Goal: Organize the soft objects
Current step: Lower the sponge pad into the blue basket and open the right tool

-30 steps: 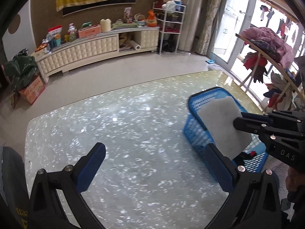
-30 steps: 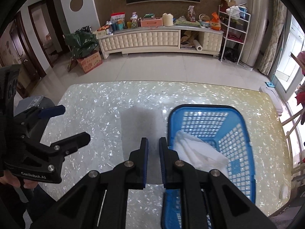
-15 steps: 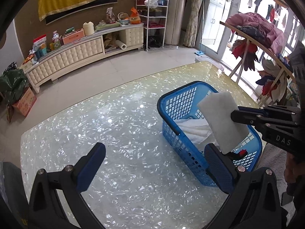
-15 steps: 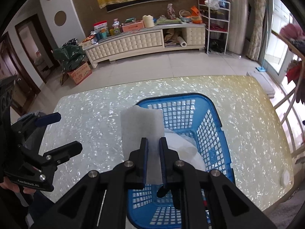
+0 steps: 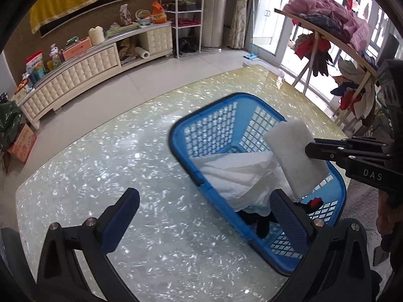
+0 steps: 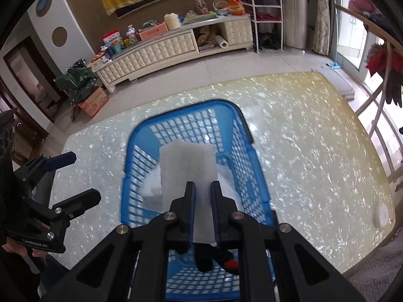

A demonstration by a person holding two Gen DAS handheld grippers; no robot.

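White cloth (image 5: 236, 176) in blue basket (image 5: 214, 110)

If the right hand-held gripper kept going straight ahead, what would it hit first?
Probably the white cloth lying in the blue basket; the white pad it holds would touch first. Depth is uncertain.

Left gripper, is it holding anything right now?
No, the left gripper has its jaws wide apart with only table between them.

You see a blue basket (image 6: 241, 136) with little square holes. The pad (image 6: 187, 166) over it is white. The table (image 6: 314, 156) is shiny and speckled.
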